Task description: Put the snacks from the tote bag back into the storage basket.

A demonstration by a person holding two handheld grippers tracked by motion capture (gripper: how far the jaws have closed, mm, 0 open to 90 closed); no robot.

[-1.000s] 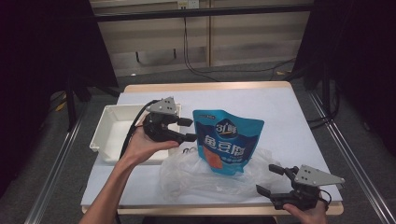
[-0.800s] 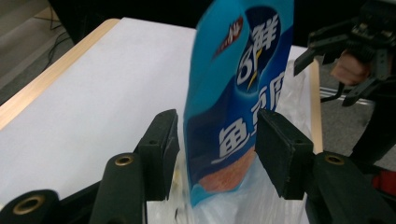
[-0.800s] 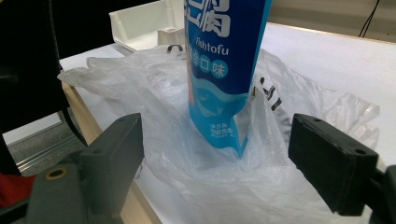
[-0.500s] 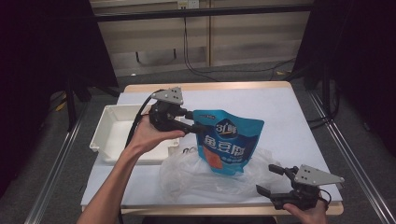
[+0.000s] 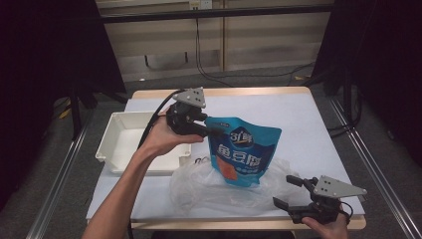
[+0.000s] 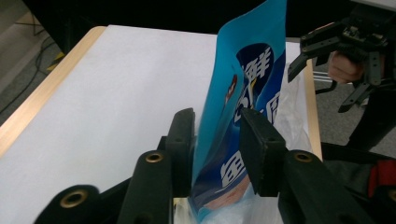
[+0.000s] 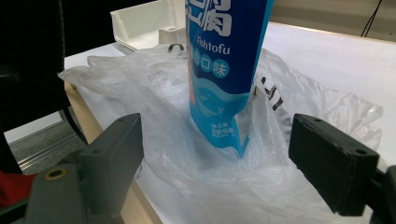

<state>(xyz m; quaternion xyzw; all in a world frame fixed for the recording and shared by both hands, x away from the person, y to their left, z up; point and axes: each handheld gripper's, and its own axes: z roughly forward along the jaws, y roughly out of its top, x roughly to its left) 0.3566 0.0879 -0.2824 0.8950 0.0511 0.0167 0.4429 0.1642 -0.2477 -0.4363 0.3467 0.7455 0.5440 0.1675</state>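
Blue pouch [image 5: 241, 151] printed "Fishtofu", upright on clear plastic bag [image 5: 209, 186]. Left gripper [image 5: 206, 130] just closing, clamped on pouch's top corner. Right gripper [image 5: 290, 190] near pouch, jaws apart. White tray [image 5: 119, 144] beside pouch.

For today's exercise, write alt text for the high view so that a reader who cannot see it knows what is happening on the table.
The left gripper grips the top corner of a blue snack pouch, holding it upright in a clear plastic bag on a white-covered table. A white tray lies left; the right gripper waits open near the front edge.
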